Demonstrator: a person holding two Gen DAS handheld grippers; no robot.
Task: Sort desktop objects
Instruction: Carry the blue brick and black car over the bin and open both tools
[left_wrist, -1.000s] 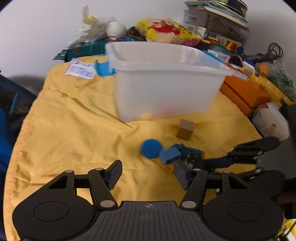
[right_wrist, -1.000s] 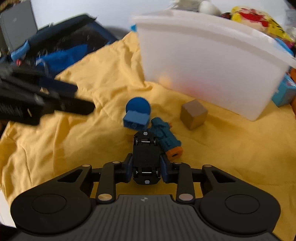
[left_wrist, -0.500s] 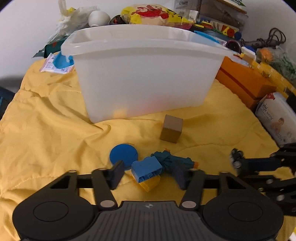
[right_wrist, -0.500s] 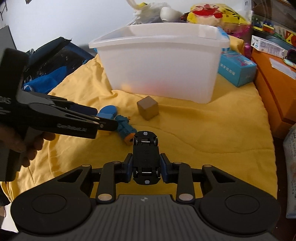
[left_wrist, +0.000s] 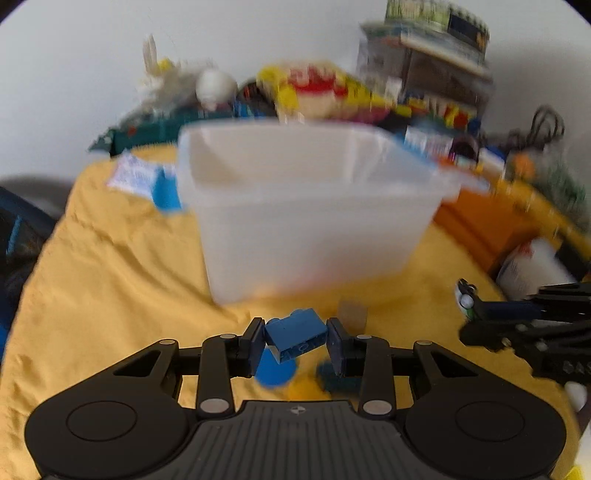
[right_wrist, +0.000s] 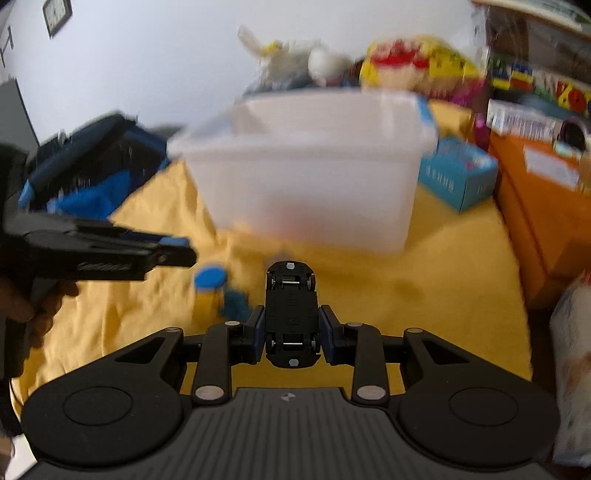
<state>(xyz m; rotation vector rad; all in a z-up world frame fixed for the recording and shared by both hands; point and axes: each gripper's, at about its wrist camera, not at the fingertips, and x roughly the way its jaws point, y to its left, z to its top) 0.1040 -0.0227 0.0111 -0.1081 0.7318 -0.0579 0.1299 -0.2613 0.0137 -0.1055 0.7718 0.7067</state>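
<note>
Left gripper (left_wrist: 295, 341) pinches the blue brick (left_wrist: 296, 335) between its pads; right gripper (right_wrist: 291, 328) clamps the toy car (right_wrist: 291, 314)

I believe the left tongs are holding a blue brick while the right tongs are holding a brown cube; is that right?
Not quite: the right tongs hold a black toy car, underside up, as the right wrist view shows. The left tongs do hold the blue brick.

Half a second ago the left tool (left_wrist: 295, 341) stood open over the blue brick (left_wrist: 296, 333); now it is clamped on that brick and has lifted it off the yellow brick (right_wrist: 205, 303), toward the bin (left_wrist: 310, 206) at twelve o'clock.
</note>
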